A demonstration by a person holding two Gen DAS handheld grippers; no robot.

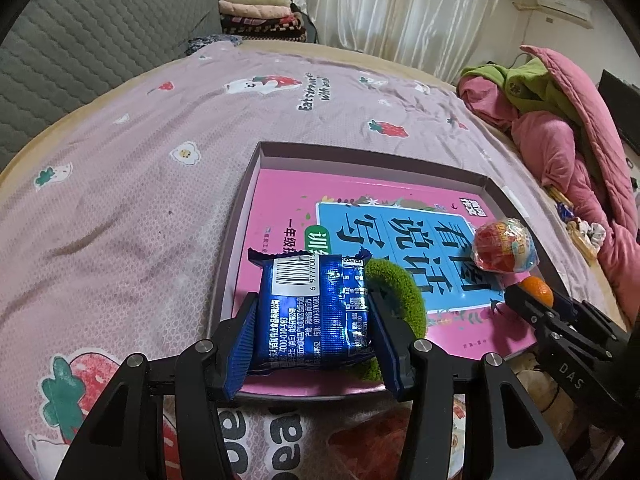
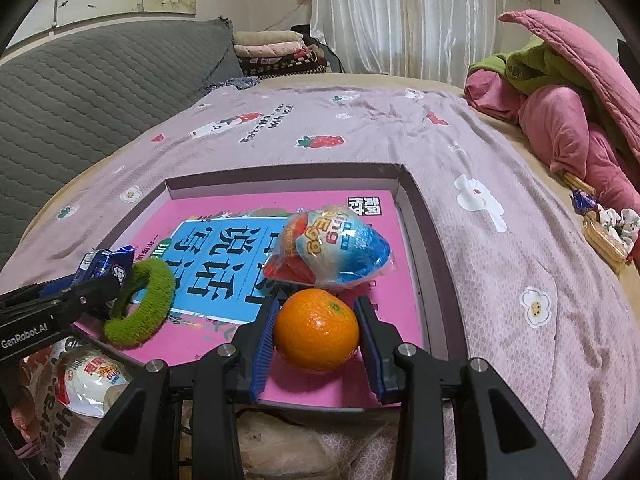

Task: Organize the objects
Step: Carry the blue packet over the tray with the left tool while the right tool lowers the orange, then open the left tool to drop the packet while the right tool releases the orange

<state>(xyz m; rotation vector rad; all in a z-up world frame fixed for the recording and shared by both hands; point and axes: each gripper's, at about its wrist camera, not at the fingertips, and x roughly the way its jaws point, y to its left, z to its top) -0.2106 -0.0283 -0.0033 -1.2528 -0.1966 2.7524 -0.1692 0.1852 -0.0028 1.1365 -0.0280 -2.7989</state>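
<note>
A shallow box (image 1: pixel 240 208) (image 2: pixel 416 208) lies on the bed with a pink book (image 1: pixel 288 216) (image 2: pixel 224 208) inside. My left gripper (image 1: pixel 312 320) (image 2: pixel 100 280) is shut on a blue snack packet (image 1: pixel 316 312) (image 2: pixel 102 266), held over the box's near left part. Behind the packet a green fuzzy ring (image 1: pixel 396 288) (image 2: pixel 140 308) rests on the book. My right gripper (image 2: pixel 316 328) (image 1: pixel 532 300) is shut on an orange (image 2: pixel 316 328) (image 1: pixel 540 290) over the box's near right part. A wrapped red and blue toy egg (image 2: pixel 336 248) (image 1: pixel 504 246) lies on the book just beyond the orange.
The bed has a pink strawberry-print sheet (image 1: pixel 160 152) (image 2: pixel 500 240). A pink and green quilt heap (image 1: pixel 560 120) (image 2: pixel 568 92) sits at the right edge, with small snacks (image 2: pixel 604 236) beside it. A white snack bag (image 2: pixel 92 380) lies near the box's front edge. A grey cushion (image 2: pixel 100 80) stands left.
</note>
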